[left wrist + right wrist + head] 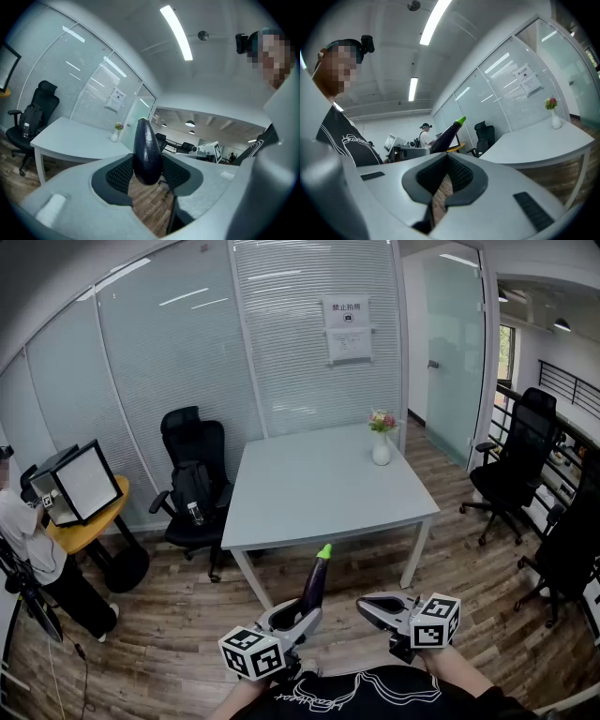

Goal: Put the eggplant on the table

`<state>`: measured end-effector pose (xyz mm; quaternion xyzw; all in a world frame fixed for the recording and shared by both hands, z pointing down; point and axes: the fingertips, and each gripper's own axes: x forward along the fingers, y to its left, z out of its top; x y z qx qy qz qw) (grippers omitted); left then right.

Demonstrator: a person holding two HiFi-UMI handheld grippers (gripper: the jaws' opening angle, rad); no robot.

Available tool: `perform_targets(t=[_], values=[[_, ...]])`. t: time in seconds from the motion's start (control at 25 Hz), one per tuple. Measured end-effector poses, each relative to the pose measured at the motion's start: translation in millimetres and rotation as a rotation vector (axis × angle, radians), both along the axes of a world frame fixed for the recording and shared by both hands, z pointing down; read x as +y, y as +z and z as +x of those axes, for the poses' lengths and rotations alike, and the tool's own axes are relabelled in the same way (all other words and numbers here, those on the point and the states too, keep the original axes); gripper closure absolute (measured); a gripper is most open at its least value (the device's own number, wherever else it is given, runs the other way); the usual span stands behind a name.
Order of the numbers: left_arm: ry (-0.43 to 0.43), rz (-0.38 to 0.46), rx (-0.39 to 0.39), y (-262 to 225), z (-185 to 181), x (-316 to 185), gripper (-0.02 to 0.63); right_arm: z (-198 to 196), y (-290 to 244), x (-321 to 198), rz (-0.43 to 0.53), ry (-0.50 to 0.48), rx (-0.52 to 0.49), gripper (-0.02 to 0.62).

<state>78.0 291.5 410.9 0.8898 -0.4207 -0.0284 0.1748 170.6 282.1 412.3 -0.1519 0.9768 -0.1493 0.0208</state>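
Now | left tongs (147,169): clamped on eggplant (146,147), short of table (319,484) | right tongs (443,176): closed together, empty

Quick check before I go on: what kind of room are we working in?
Most likely an office meeting room: glass partition walls with blinds, a white table carrying a vase of flowers, and black office chairs nearby.

The left gripper (298,620) is held level, near the body, jaws clamped on the eggplant (314,585). The right gripper (377,608) is held beside it, jaws closed, empty.
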Motion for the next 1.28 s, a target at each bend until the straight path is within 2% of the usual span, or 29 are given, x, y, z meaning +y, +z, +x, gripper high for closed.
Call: perform_targets(t=[0.36,0.68,0.84,1.04,1.28], values=[[0.011,-0.013,-0.022,1.6,15.1,-10.3,0.408,12.0,5.3,-11.6,-0.02,0.005,-0.03,0.586],[0.011,-0.036,-0.017,5.6,9.7,-27.6,0.408,11.2,20.5,-36.0,-0.096,0.049,-0.021,0.586],[0.014,-0.024,-0.008,5.5,5.1,-38.5,0.408,10.4,19.9,-48.0,-0.097,0.065,-0.035,0.586],[0.019,-0.007,0.006,1.6,-5.1,-61.0,0.408,0.9,15.2,-72.6,-0.086,0.065,-0.037,0.586],[-0.005,0.009,0.03,-3.5,-42.2,-106.7,0.408,-33.8,9.0,-119.1,-0.075,0.051,-0.027,0.586]])
